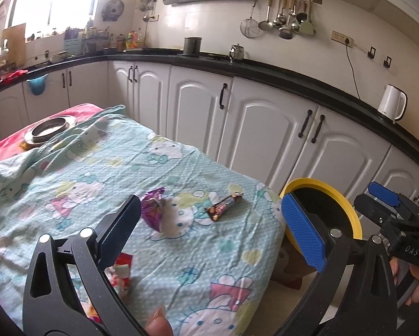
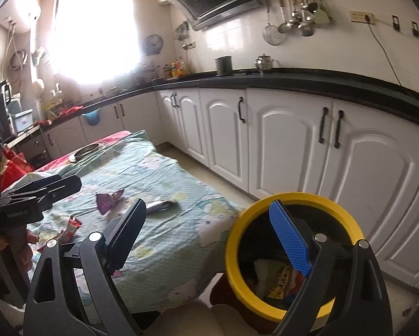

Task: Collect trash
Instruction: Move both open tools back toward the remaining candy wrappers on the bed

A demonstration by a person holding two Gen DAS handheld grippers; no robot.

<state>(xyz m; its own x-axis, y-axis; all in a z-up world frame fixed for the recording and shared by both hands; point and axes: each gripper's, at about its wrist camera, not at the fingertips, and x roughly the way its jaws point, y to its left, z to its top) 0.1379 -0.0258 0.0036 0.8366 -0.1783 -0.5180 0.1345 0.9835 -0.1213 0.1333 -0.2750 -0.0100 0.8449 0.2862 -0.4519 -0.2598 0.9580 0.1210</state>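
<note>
We're between pickups here, and both pairs of tongs are empty. The left tongs (image 1: 209,226) stand wide apart over the cloth-covered desk (image 1: 181,266), nothing between their pads. The right tongs (image 2: 209,238) gape just as wide, one blue pad hanging over the mouth of the yellow-rimmed bin (image 2: 282,254), which stands on the floor just beside the desk's corner and already has some scraps in the bottom.

Three pieces are left on the cloth: the purple wrapper (image 1: 152,210) near the middle, the brown candy bar wrapper (image 1: 223,205) close beside it toward the bin, and the red wrapper (image 1: 122,274) nearest us, partly hidden behind the left tongs' dark finger.

So we judge the next step is another grab. The red one is closest to the left tongs: dip down, straddle it, squeeze, and carry it across to the bin.

Both tools point forward and somewhat downward, a hand (image 2: 2,249) wrapped round the left grip.
</note>
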